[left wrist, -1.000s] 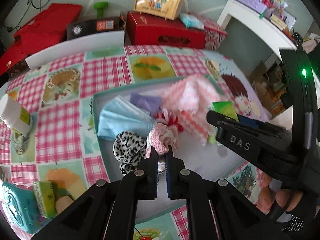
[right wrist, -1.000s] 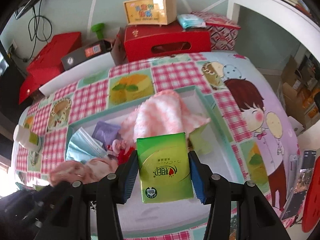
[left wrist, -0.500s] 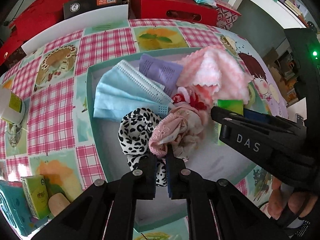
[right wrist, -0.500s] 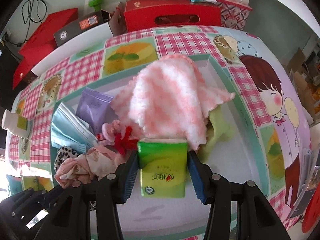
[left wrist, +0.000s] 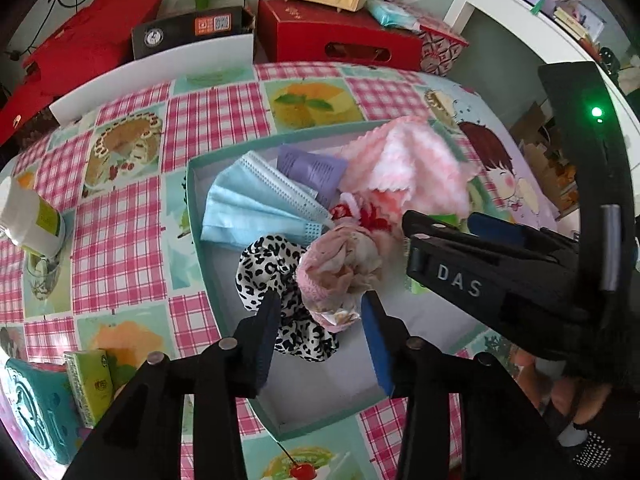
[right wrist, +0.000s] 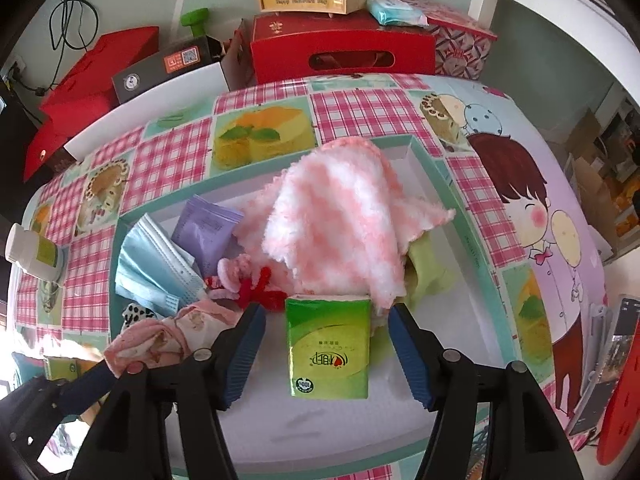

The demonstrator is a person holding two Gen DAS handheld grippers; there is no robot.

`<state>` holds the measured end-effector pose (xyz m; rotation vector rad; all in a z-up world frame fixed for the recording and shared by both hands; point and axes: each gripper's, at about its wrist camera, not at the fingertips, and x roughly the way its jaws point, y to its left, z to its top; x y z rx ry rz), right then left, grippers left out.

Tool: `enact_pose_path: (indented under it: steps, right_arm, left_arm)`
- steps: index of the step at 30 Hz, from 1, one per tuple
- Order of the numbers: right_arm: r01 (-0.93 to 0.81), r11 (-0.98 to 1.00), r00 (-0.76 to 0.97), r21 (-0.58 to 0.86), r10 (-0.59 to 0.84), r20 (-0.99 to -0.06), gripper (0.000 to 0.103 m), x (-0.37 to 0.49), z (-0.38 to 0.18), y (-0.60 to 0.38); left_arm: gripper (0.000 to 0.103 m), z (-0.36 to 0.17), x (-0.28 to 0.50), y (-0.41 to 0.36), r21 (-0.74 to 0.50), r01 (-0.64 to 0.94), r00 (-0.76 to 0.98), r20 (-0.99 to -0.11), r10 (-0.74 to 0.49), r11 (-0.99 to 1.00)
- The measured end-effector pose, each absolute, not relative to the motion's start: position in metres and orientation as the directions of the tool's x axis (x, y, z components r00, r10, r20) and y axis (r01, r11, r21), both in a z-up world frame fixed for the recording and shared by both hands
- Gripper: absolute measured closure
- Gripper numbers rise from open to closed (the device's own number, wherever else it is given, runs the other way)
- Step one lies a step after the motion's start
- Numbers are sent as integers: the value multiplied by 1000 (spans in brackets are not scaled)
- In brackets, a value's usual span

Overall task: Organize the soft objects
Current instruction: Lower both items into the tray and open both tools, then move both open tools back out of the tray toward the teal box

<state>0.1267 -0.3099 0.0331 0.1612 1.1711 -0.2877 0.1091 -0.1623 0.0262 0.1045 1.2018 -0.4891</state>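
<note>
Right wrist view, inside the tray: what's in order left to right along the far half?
Blue face mask → purple sachet → pink-and-white fluffy cloth → light green cloth → tray's right wall.

the worktop (left wrist: 120,240) wears a pink-and-white check broken by mint squares with cake and fruit prints. the tray (left wrist: 192,200) has a teal rim and a white floor. in it: a pale blue pleated mask (left wrist: 248,208), a lilac packet (left wrist: 312,168), a pink-and-white fluffy cloth (right wrist: 340,220), a black-and-white leopard-spot scrunchie (left wrist: 264,272), a dusty pink fabric bundle (left wrist: 340,268), and a green tissue pack (right wrist: 328,352). each black tool has blue pads (right wrist: 408,356).
</note>
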Motion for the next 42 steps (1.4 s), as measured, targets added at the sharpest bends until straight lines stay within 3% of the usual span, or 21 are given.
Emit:
enact_pose_path:
  steps: [6,7,9,15,20,22,23,29,42]
  right_arm:
    - [317,948,397,-15,-147,-906,35,123,47,-311]
    - [319,948,401,-15,-149,-904,35,122,48,-311]
    - [321,947,405,-14,-151,-902,35,121,50,-311]
    - [314,949,400,-20,-151,-904,35,122,49,-308]
    - [295,955,399,-35,-156,-903,18,124,47,-304]
    - [286,957,405,-40,-158,-900,13,125,47,-302]
    - [283,958,413,-38,-157,-897,3,125,47,-301]
    - [266,964,440,-28,-147,-886,0,126,51,-295]
    - [249,968,446,-34,-146,-883,0,126,53,-290]
  left_arm:
    - [59,39,109,-154,-183,419,299,-897,-326,889]
    - [57,42,111,-151,-184,411,309,-893,-326,893]
    - [39,45,113,-145,-179,398,327,-889,-321,900]
    - [37,51,128,-117,-185,315,383,-873,-302,931]
    - [27,48,140,-93,-162,221,439,-864,-247,962]
    - [14,46,144,-84,-165,179,464,-855,-231,970]
    - [10,45,147,-79,-169,158,476,-850,-225,973]
    - [9,38,153,-63,-173,80,500,-845,-189,982]
    - [9,46,150,-62,-194,81,550,-809,-206,978]
